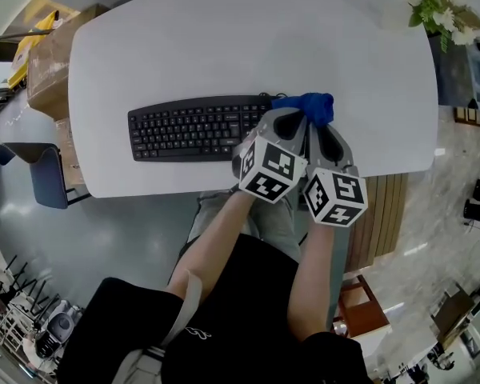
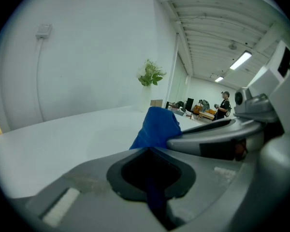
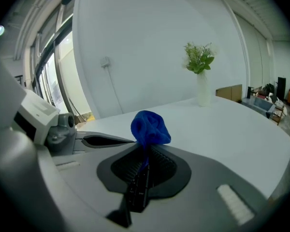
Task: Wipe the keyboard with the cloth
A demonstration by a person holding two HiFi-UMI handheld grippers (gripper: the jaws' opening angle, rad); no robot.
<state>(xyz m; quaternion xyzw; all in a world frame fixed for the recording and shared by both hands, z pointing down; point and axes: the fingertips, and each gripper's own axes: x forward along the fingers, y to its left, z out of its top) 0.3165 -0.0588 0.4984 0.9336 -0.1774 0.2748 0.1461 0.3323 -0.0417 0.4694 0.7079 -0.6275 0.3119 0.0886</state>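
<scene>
A black keyboard (image 1: 194,129) lies on the white table (image 1: 224,46). Just past its right end is a bunched blue cloth (image 1: 310,106). My two grippers sit side by side there, both reaching to the cloth. The left gripper (image 1: 293,120) is shut on the cloth (image 2: 157,124), and a blue strip runs down between its jaws. The right gripper (image 1: 319,125) is shut on the same cloth (image 3: 150,126), which bulges above its jaws. In the left gripper view (image 2: 150,151) the right gripper's body shows at right. The right gripper view (image 3: 145,150) shows the left gripper at left.
A vase of white flowers (image 1: 443,8) stands at the table's far right corner. Cardboard boxes (image 1: 52,54) and a grey chair (image 1: 42,173) are left of the table. The table's near edge runs just under the grippers. A person (image 2: 224,103) stands far off.
</scene>
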